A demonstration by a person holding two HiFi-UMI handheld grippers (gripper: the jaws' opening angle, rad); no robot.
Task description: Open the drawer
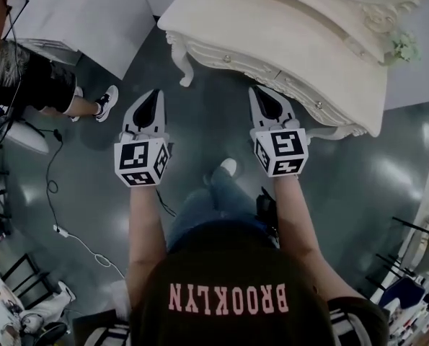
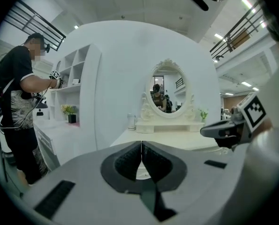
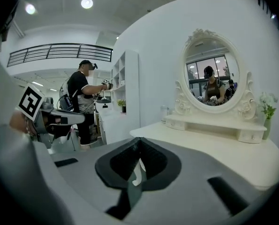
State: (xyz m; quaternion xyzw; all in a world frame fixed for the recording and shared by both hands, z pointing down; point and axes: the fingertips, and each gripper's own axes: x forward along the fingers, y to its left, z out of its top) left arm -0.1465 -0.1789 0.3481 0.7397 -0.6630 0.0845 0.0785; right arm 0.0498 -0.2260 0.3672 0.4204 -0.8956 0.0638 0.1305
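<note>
Drawer (image 1: 257, 68): where is it?
— In the carved front of the cream dressing table (image 1: 286, 27), flush and shut, just ahead of both grippers.
— And the tools?
— Left gripper (image 1: 156, 92) and right gripper (image 1: 254, 90): each with jaws pressed together, nothing held between them.

We look steeply down from the head onto the dressing table's (image 1: 272, 34) front edge, close. Both gripper views face it almost level, from nearby, sharing tabletop and oval mirror (image 2: 167, 90).
</note>
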